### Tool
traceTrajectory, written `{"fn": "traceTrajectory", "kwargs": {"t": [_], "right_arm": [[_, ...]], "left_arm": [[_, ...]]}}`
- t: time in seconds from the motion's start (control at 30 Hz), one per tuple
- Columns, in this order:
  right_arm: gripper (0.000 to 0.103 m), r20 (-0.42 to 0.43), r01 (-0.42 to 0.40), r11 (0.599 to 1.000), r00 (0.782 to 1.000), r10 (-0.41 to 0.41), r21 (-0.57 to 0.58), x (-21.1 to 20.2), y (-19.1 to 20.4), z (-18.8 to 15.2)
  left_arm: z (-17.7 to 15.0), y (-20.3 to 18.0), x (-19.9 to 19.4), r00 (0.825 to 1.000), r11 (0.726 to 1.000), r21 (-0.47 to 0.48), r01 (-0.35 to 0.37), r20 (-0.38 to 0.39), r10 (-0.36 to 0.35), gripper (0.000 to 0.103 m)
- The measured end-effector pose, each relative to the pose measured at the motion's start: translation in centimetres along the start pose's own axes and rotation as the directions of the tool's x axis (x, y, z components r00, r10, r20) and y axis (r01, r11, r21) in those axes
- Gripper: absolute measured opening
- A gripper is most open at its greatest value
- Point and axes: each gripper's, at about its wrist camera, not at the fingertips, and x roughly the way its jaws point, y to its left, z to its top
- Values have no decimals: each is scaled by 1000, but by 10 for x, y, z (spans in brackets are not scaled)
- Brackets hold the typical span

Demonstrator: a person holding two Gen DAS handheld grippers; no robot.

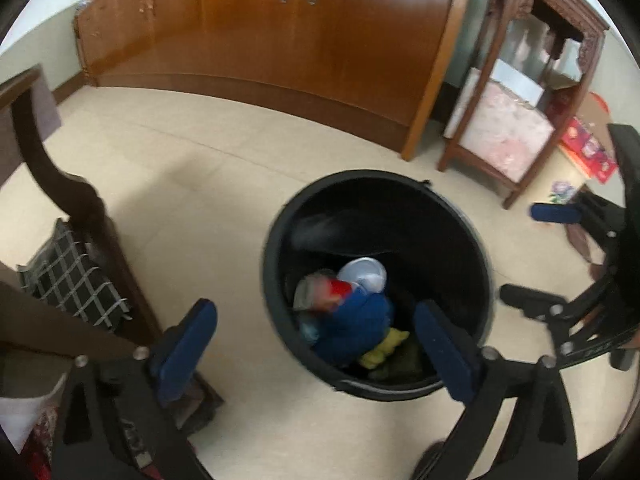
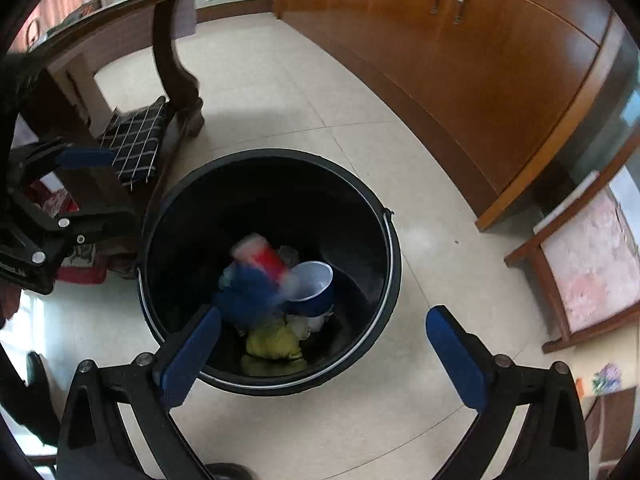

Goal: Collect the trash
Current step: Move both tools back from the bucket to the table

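Observation:
A black round bin (image 1: 280, 248) stands on the tiled floor; it also shows in the right wrist view (image 2: 394, 264). Inside lie a blurred red can (image 2: 264, 258), a blue crumpled item (image 2: 248, 296), a white and blue cup (image 2: 314, 284) and a yellow wad (image 2: 274, 344). The can (image 1: 340, 290) looks blurred in the left wrist view too. My left gripper (image 1: 316, 344) is open and empty above the bin's near rim. My right gripper (image 2: 324, 344) is open and empty above the bin. Each gripper shows at the edge of the other's view.
A long wooden cabinet (image 1: 304, 40) runs along the back wall. A dark wooden table leg (image 2: 176, 64) and a checked cushion (image 2: 136, 144) are left of the bin. A carved wooden stand (image 1: 520, 92) with red boxes (image 1: 588, 152) beside it is at the right.

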Motion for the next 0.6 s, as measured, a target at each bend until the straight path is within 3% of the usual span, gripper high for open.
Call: {"fn": "traceTrajectory", "kwargs": {"t": [0.23,0.6], "right_arm": [[103,5,26,999,1000,-26,32,-4,-2,-3],[103,31,58,995,998,-61,77,-26,8,7]], "left_arm": [[-5,2,-17,998,999,-14,-49,29,50,103],[2,10,-40,996,998,-36,-49,69,51,103]]}}
